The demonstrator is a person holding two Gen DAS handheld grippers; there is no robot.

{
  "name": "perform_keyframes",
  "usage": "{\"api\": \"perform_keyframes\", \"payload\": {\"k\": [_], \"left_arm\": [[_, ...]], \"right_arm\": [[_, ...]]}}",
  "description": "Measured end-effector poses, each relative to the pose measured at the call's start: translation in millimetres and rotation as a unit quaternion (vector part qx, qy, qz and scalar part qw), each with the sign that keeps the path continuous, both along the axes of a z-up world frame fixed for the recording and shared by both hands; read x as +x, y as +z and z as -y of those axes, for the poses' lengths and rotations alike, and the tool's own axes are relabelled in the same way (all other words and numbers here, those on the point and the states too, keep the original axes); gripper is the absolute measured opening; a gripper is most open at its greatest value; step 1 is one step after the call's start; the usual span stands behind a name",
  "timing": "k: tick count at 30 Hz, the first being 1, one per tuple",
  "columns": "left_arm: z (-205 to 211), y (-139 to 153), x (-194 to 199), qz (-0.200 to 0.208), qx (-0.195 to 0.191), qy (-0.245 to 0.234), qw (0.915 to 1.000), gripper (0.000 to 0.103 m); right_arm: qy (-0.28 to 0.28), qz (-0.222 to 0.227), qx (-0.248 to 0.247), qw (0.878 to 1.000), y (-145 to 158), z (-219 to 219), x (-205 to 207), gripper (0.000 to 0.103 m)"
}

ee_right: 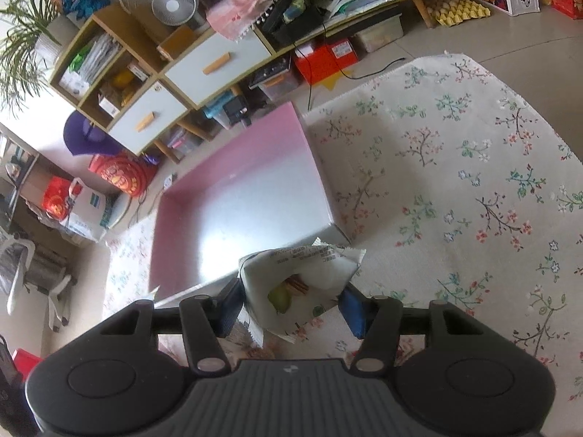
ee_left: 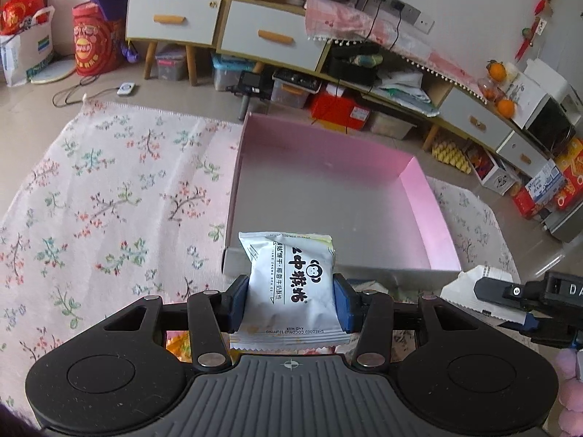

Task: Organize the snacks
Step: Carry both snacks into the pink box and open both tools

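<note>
Step in hand: carrying snacks to the box [ee_left: 430,196].
Left gripper [ee_left: 291,300]: jaws clamping a white packet [ee_left: 295,284], hanging just short of the box's near wall.
Right gripper [ee_right: 291,306]: jaws clamping a second packet [ee_right: 306,273], hanging at the box's near corner.
Next, likely: reaching over the wall, lowering, releasing inside.

A shallow box [ee_left: 328,182] lies on a rug [ee_left: 109,189], with cabinets [ee_left: 226,25] behind it along the wall. A snack packet [ee_left: 291,284] sits between the left gripper's [ee_left: 289,300] pads, in front of the box's near wall. The right gripper [ee_right: 291,306] clamps another packet [ee_right: 302,276] at the box's near corner.
</note>
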State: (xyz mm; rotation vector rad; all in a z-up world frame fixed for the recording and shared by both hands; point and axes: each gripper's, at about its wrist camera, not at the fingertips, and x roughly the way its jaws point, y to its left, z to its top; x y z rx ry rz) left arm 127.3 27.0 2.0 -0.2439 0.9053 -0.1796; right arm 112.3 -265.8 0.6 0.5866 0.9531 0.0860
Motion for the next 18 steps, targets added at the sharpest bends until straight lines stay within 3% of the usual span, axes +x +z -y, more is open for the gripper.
{"api": "perform_keyframes", "payload": {"k": [6, 18], "left_arm": [[8, 6, 18, 0.025, 0.009, 0.005, 0.9996, 0.045], [14, -28, 50, 0.072, -0.007, 0.016, 0.9973, 0.045]], "right_arm": [[-0.006, 0.027, 0.014, 1.000, 7, -7, 14, 0.043], [0.027, 0.091, 0.002, 0.995, -18, -15, 46, 0.043]]}}
